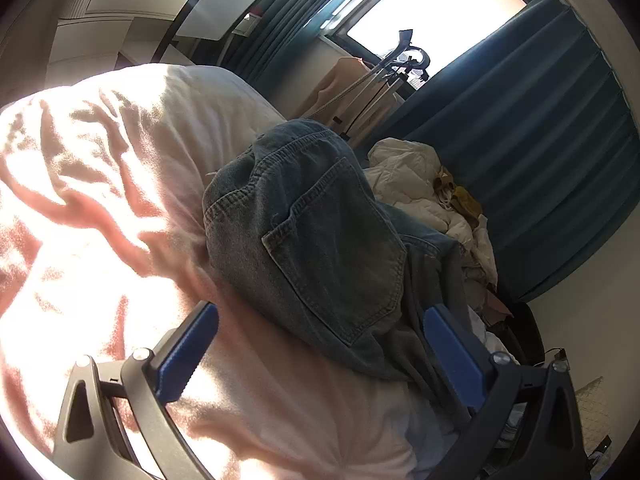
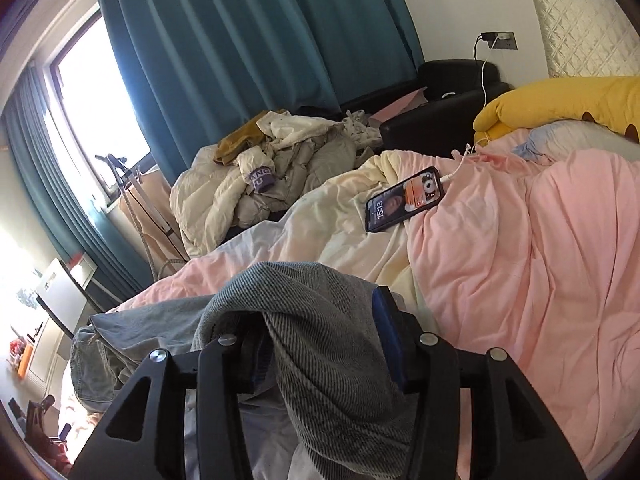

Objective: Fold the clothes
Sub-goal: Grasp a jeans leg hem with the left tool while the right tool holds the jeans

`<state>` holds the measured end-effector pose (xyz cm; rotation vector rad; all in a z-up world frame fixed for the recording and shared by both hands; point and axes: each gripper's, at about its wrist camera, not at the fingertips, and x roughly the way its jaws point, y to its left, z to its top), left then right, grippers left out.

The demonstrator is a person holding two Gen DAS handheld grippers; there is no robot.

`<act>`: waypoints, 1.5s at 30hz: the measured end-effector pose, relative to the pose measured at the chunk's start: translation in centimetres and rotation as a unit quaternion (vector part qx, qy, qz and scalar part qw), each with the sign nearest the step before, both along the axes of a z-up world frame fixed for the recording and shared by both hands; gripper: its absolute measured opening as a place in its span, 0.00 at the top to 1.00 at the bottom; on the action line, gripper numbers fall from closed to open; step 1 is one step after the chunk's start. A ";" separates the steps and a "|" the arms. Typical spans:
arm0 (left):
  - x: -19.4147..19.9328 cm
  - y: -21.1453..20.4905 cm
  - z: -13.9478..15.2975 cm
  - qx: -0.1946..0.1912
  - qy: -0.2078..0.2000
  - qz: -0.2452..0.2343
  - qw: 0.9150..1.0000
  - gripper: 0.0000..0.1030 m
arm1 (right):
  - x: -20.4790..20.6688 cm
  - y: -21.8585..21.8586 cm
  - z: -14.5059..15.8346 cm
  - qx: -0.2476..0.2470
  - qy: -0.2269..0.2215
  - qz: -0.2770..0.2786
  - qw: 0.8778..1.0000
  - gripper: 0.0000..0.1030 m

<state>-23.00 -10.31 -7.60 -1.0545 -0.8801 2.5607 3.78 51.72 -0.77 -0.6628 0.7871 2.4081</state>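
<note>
A: Where do the faded blue denim jeans lie?

B: Centre of the left view, on the pink bedsheet, between the wide-spread left gripper.

A: And the right gripper?

B: Clamped on their grey twill fabric (bottom centre).

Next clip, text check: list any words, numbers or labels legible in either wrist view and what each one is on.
"15:13": lock screen of the phone lying on the bedding.
"ANG": purple patch on the cream padded jacket; the lettering below it is cut off and unreadable.
Smaller text on the phone screen: too small to read.
Left wrist view: no readable text.
</note>
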 end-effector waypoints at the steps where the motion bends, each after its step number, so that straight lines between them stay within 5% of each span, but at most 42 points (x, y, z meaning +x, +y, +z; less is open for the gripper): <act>1: -0.9 0.0 -0.6 -0.002 -0.007 0.003 1.000 0.00 | 0.1 -0.1 0.1 -0.002 0.006 -0.001 1.000 0.47; 5: -4.2 -0.6 -3.8 0.015 -0.038 0.018 0.999 0.00 | -1.0 1.1 -1.7 -0.023 0.001 -0.012 1.000 0.47; 10: -6.9 -1.4 -6.6 0.072 -0.046 0.038 0.996 0.16 | -3.2 1.2 -3.1 0.005 -0.008 -0.026 1.000 0.49; 14: -8.1 -1.8 -7.4 0.081 -0.052 0.044 0.994 0.42 | -5.0 0.5 -3.6 0.036 -0.015 -0.020 0.999 0.71; 17: -7.8 -2.1 -6.8 0.114 -0.026 0.032 0.993 0.80 | -5.6 0.1 -3.6 0.058 -0.013 -0.020 0.998 0.79; 19: -7.2 -2.3 -5.6 0.122 -0.004 0.030 0.992 0.87 | -5.5 0.2 -3.3 0.067 -0.006 -0.021 0.998 0.82; 30: 1.2 -9.3 1.6 0.161 0.105 0.112 0.975 0.89 | -3.9 -0.4 0.2 0.116 0.030 -0.010 0.993 0.88; 37: 5.9 -13.2 2.3 0.167 0.110 0.134 0.971 0.89 | -3.8 -0.9 1.6 0.148 0.042 0.002 0.988 0.88; 45: 9.9 -16.0 0.5 0.178 0.069 0.163 0.968 0.89 | -3.4 -1.4 -0.1 0.058 0.004 0.055 0.997 0.87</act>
